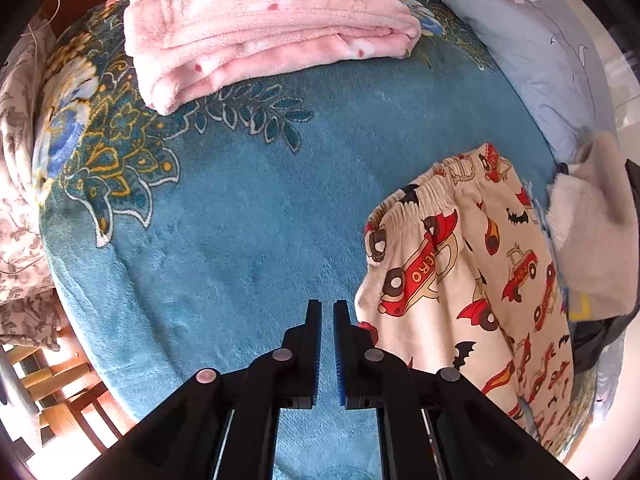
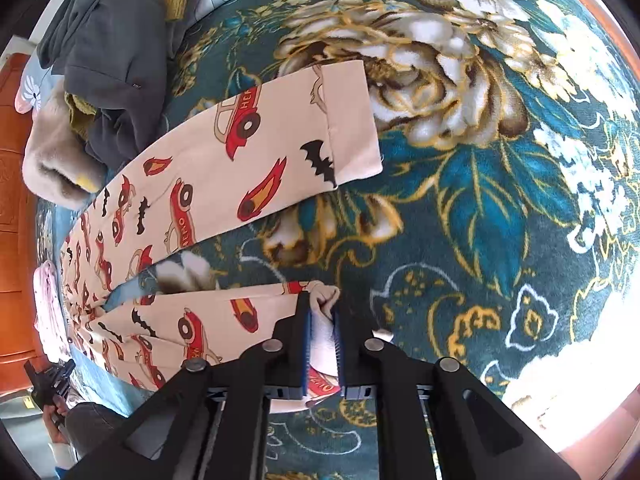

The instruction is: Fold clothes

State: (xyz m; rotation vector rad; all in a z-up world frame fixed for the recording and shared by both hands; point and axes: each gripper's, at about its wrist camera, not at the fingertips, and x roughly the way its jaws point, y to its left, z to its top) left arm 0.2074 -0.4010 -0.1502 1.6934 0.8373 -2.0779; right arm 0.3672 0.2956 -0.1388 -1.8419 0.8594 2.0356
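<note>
Cream pyjama trousers point(image 1: 460, 264) printed with red cars and black bats lie on a blue floral blanket point(image 1: 240, 220), waistband at the right of the left wrist view. My left gripper point(image 1: 327, 308) hovers just left of the waistband, jaws nearly closed and empty. In the right wrist view the trousers point(image 2: 208, 184) lie with both legs stretched out. My right gripper point(image 2: 322, 312) is shut on the cuff of the near leg point(image 2: 326, 298), which bunches between the pads. The far leg's cuff point(image 2: 352, 120) lies flat on the blanket.
A folded pink fleece point(image 1: 260, 28) lies at the far side of the bed. A pile of grey, beige and mustard clothes point(image 2: 108, 64) sits beyond the trousers. A pale blue pillow point(image 1: 532, 52) is at the right. A wooden chair point(image 1: 60, 392) stands beside the bed.
</note>
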